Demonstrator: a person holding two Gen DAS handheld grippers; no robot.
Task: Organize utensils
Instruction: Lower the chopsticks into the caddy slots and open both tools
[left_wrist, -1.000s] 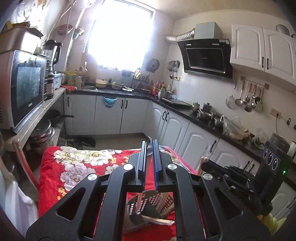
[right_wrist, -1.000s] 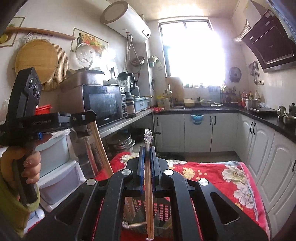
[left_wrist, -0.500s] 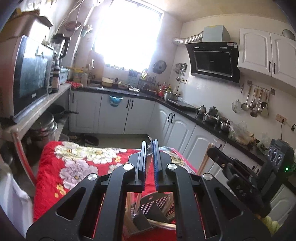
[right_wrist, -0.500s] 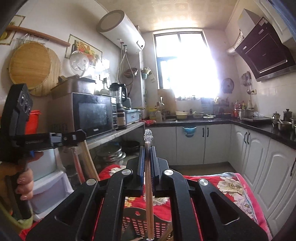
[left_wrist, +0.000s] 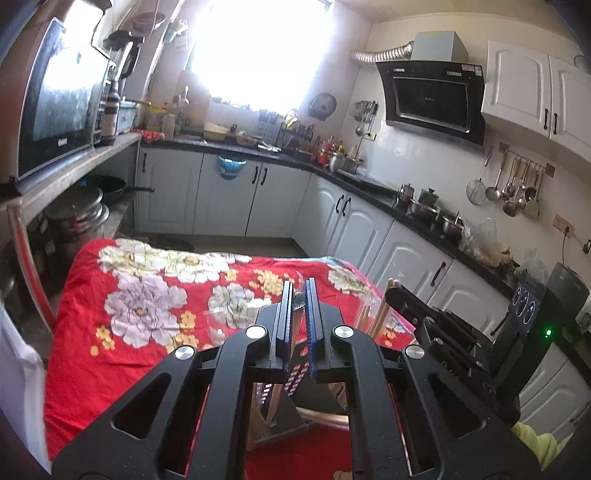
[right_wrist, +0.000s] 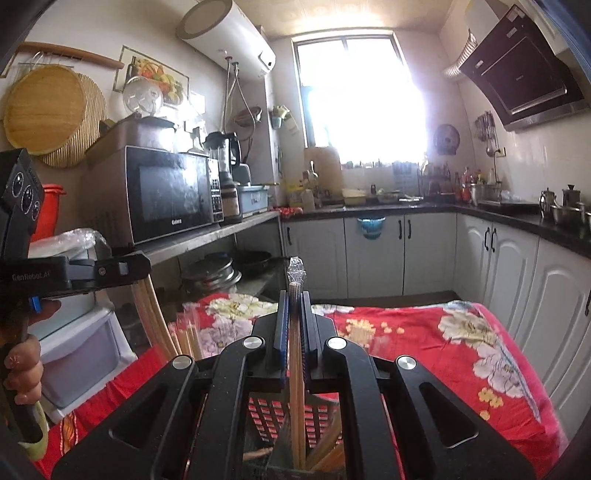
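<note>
My left gripper (left_wrist: 298, 287) is shut on a clear plastic packet of wooden chopsticks (right_wrist: 151, 317), which hangs below it in the right wrist view. My right gripper (right_wrist: 294, 295) is shut on a second bundle of chopsticks (right_wrist: 295, 354) with a crinkled plastic tip; the sticks run down between its fingers. Below both grippers a dark perforated utensil basket (right_wrist: 266, 410) sits on the red floral tablecloth (left_wrist: 147, 295). The lower ends of the right bundle reach into the basket. The right gripper (left_wrist: 389, 295) is just right of the left one.
White cabinets and a dark counter (left_wrist: 369, 192) with pots run along the right and far walls. A shelf with a microwave (right_wrist: 166, 192) and pans stands on the left, with plastic drawers (right_wrist: 81, 350) beside the table. A hand (right_wrist: 22, 369) holds the left gripper's handle.
Both grippers have sunk toward the table and basket, each still clamped on its chopsticks. More of the tablecloth now shows ahead of the fingers.
</note>
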